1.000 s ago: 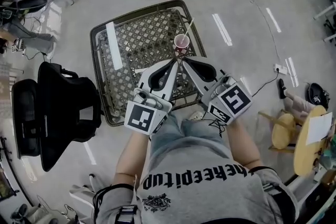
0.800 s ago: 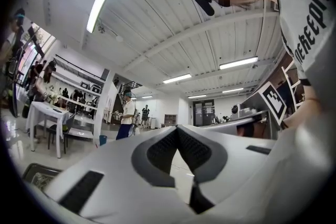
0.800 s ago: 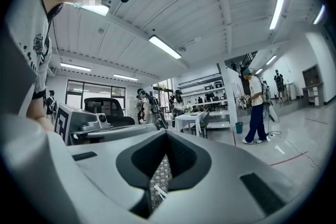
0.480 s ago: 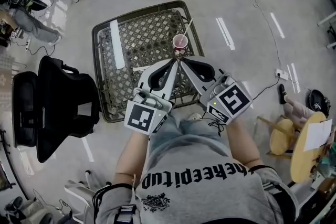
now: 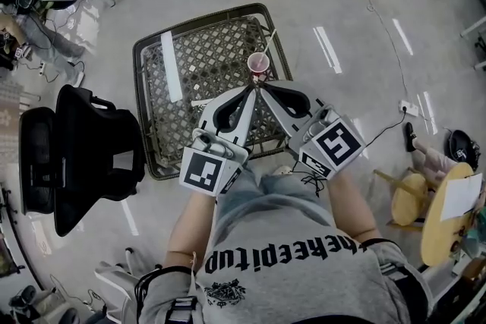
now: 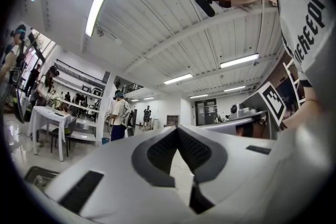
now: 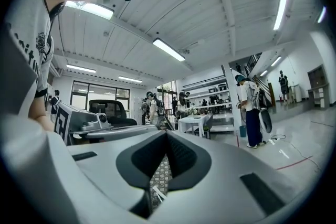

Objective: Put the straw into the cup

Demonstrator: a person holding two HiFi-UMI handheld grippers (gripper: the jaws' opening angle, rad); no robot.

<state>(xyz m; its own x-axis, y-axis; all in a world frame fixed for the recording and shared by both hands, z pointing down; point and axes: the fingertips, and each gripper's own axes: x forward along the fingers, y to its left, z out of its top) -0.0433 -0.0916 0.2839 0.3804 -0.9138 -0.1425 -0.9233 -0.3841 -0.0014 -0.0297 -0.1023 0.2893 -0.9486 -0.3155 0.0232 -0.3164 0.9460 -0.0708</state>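
The straw (image 5: 268,44) is seen standing in the cup (image 5: 260,64), its long axis tilted, top end leaned far-right (head view). The jaws of the left gripper (image 5: 250,89) and right gripper (image 5: 263,89) are pressed together.

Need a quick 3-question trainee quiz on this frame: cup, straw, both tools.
1. Fill in: the jaws of the left tool and the right tool are ____.
2. True or false: the straw lies flat on the lattice table.
3. The cup is: A) held by the right tool B) upright on the table, near its right edge C) on its side.

Key: 1 shut, with nothing between them. 2 false, it leans out of the cup. 3 B.
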